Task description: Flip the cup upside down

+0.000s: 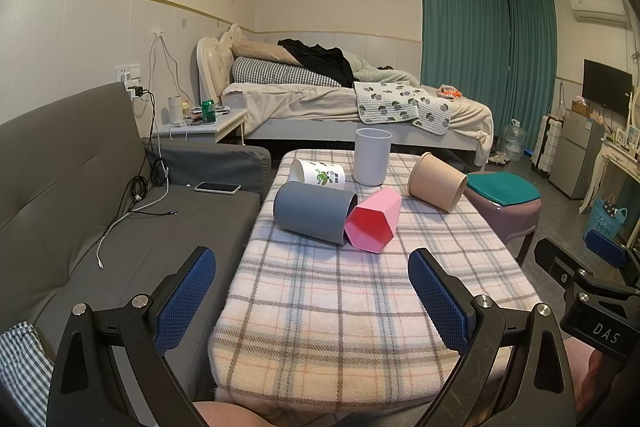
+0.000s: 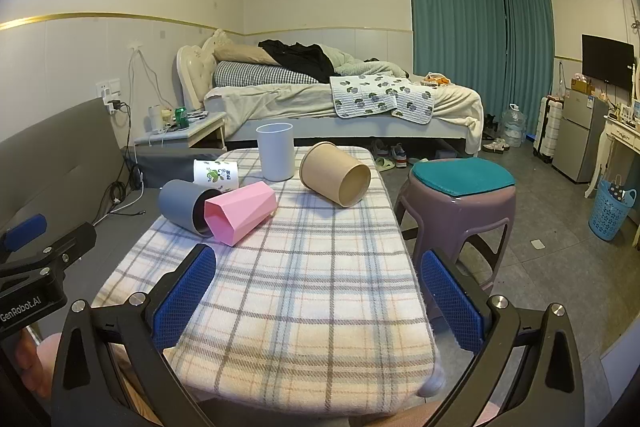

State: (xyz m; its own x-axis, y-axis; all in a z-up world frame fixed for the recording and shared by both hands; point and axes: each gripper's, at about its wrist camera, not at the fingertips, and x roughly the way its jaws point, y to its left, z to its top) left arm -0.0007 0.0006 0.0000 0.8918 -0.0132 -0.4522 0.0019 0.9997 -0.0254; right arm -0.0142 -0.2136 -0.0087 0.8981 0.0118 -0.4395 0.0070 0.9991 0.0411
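Note:
Several cups lie on a plaid-covered table (image 1: pixel 340 299). A white cup (image 1: pixel 372 157) stands upright with its mouth up at the far end. On their sides lie a grey cup (image 1: pixel 310 211), a pink hexagonal cup (image 1: pixel 374 221), a tan cup (image 1: pixel 436 181) and a white printed cup (image 1: pixel 318 174). They also show in the right wrist view: white (image 2: pixel 275 157), grey (image 2: pixel 182 205), pink (image 2: pixel 240 213), tan (image 2: pixel 336 173), printed (image 2: pixel 216 175). My left gripper (image 1: pixel 312 299) and right gripper (image 2: pixel 318 301) are both open and empty, above the table's near end.
A grey sofa (image 1: pixel 80 195) with a phone (image 1: pixel 218 187) and cables stands left of the table. A purple stool (image 2: pixel 460 203) with a teal cushion stands to the right. A bed (image 2: pixel 340 99) and nightstand (image 2: pixel 180 133) are behind; a blue basket (image 2: pixel 610 211) stands far right.

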